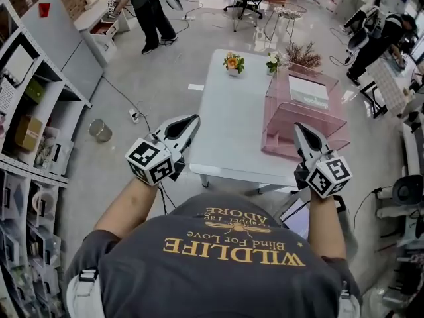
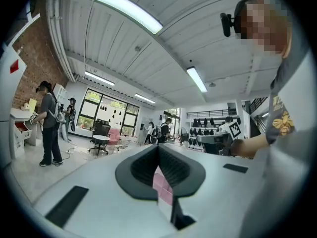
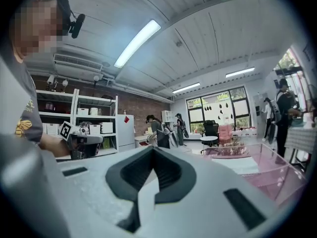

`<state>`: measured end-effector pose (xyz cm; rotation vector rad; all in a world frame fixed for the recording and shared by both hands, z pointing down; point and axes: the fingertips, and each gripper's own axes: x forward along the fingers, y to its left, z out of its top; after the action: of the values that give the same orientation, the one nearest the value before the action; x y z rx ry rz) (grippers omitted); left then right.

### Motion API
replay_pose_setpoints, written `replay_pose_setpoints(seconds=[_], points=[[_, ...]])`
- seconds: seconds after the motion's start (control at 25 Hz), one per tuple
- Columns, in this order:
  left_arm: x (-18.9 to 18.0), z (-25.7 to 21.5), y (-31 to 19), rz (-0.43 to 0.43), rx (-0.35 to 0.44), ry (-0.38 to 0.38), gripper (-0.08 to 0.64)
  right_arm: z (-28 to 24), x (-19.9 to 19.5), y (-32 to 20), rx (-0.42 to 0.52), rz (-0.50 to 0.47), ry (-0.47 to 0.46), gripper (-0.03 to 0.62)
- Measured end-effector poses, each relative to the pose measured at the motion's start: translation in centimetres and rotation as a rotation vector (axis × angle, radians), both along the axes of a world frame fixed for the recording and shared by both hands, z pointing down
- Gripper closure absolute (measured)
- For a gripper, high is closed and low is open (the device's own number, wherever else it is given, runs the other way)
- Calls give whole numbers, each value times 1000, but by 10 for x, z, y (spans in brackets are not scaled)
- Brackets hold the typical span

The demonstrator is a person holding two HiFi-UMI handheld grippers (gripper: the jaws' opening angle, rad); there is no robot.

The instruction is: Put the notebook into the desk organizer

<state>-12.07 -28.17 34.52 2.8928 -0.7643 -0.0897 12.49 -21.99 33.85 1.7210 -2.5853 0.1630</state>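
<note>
The notebook (image 1: 308, 91) is in neither claw: left gripper (image 1: 192, 119) and right gripper (image 1: 301, 128), both pressed together on nothing, hang at the near edge of the table (image 1: 228, 124). Beyond the right claw it seems to lie in or on the pink desk organizer (image 1: 291, 121). The placing looks done or nearly so, and any correction would mean reaching forward with the claw spread.
</note>
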Motion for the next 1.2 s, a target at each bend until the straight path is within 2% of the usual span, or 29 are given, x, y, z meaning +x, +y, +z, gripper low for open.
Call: replay_pose_setpoints(seconds=[0.36,0.6,1.2], points=[[13,-8,3,-8,21,5,560,-11,21,-2,6,21,10,592],[10,-9,2,-34,14,5,560,-8,22,-7,6,11,3,592],[15,-7,4,-31,12,3,560,-10,29,-10,15,27,8,594]])
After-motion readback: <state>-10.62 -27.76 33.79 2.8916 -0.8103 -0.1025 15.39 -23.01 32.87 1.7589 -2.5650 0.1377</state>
